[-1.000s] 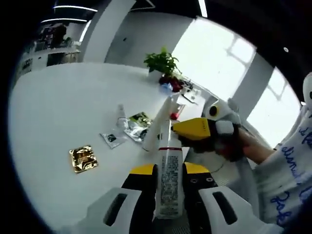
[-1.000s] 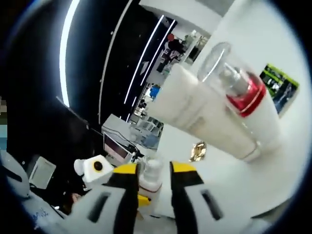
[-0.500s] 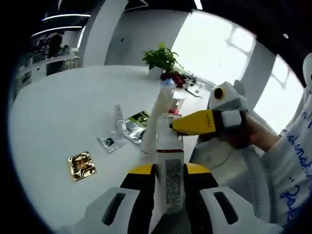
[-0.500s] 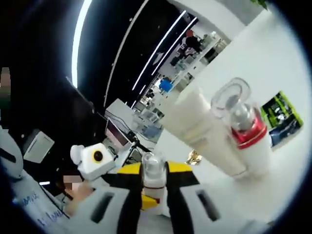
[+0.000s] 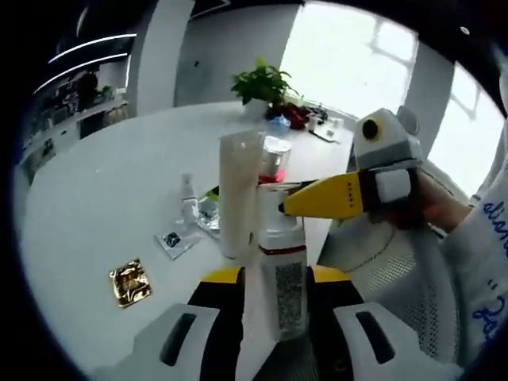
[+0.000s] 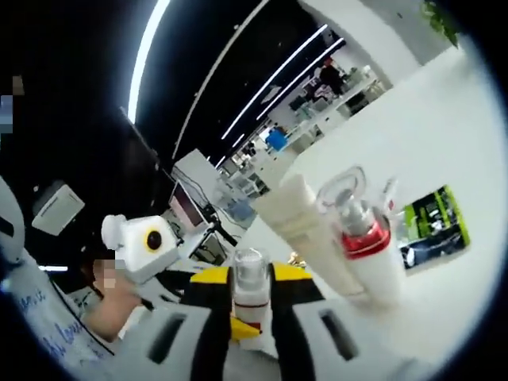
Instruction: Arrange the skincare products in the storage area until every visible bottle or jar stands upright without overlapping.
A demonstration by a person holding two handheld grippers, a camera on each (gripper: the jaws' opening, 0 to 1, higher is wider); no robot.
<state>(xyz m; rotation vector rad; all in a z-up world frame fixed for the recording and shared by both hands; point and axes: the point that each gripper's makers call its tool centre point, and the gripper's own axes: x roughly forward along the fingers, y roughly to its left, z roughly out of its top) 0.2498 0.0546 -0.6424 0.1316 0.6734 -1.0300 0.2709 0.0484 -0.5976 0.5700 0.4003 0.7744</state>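
White bottle (image 5: 282, 274) between both grippers.

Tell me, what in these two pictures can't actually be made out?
- Left gripper view: the print on the white bottle is blurred; its base sits hidden between that gripper's fingers.
- Left gripper view: the right gripper covers the bottle's cap.
- Left gripper view: the gold sachet and small packets are too small to read.
- Right gripper view: the white tube hides part of the red-collared pump bottle; its lower end is blurred.

White bottle (image 5: 284, 286) upright, clear cap; white tube (image 5: 236, 194) and red-collared bottle (image 5: 272, 161) standing behind.
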